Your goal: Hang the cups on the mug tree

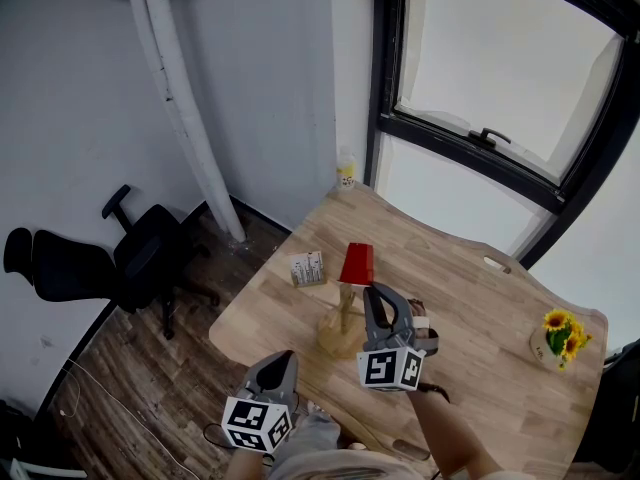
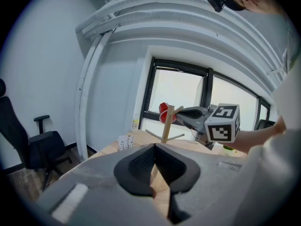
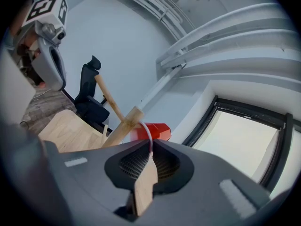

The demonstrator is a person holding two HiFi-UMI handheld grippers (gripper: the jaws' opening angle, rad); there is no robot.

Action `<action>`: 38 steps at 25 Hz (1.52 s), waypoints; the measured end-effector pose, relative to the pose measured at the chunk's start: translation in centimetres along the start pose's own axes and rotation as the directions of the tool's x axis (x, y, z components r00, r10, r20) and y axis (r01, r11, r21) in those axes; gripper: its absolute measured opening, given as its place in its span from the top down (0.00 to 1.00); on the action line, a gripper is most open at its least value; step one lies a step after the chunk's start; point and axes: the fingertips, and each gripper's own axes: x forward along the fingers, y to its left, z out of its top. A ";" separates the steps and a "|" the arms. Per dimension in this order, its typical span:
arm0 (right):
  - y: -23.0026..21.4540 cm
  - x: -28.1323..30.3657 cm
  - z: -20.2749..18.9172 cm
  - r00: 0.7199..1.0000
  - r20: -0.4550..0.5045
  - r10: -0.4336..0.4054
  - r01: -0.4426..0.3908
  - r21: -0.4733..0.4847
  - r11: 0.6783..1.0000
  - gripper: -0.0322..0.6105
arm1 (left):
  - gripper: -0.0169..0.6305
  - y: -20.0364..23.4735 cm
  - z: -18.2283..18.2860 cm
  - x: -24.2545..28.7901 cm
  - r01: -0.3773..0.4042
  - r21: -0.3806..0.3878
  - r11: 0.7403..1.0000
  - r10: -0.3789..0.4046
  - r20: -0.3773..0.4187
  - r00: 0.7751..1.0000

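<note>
A red cup [image 1: 356,264] with a thin white handle sits at the top of the wooden mug tree [image 1: 340,320] on the table [image 1: 480,298]. My right gripper [image 1: 373,294] reaches up to it from the near side. In the right gripper view, the right gripper [image 3: 150,145] has its jaws closed on the white handle, with the red cup [image 3: 154,131] just beyond and a peg of the mug tree [image 3: 117,126] beside it. My left gripper [image 1: 280,364] hovers low at the table's near left edge. The left gripper [image 2: 155,147] is shut with nothing in it, facing the mug tree [image 2: 167,126].
A small printed box [image 1: 308,268] stands left of the tree. A little bottle [image 1: 346,173] is at the far corner by the window. A pot of yellow flowers [image 1: 560,336] sits near the right edge. A black office chair [image 1: 120,253] stands on the floor to the left.
</note>
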 end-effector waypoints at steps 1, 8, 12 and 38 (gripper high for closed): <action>0.1 0.0 -0.1 1.000 -0.001 0.003 -0.003 0.000 1.000 0.91 | 0.97 0.0 0.0 0.0 -0.001 0.000 1.000 0.001 0.000 1.000; 0.6 0.0 -0.3 1.000 -0.004 0.015 -0.015 0.013 1.000 0.91 | 0.97 0.0 -0.1 0.0 -0.002 -0.001 1.000 0.002 -0.001 1.000; 1.0 -0.1 -0.5 0.999 -0.012 0.032 -0.032 0.015 0.999 0.91 | 0.97 0.1 0.0 0.0 -0.003 -0.002 1.000 0.003 0.000 1.000; 2.6 -4.2 -0.6 0.991 -0.027 0.133 -0.122 0.252 0.960 0.91 | 0.97 -1.9 0.9 0.0 0.026 0.027 0.999 -0.026 0.007 1.000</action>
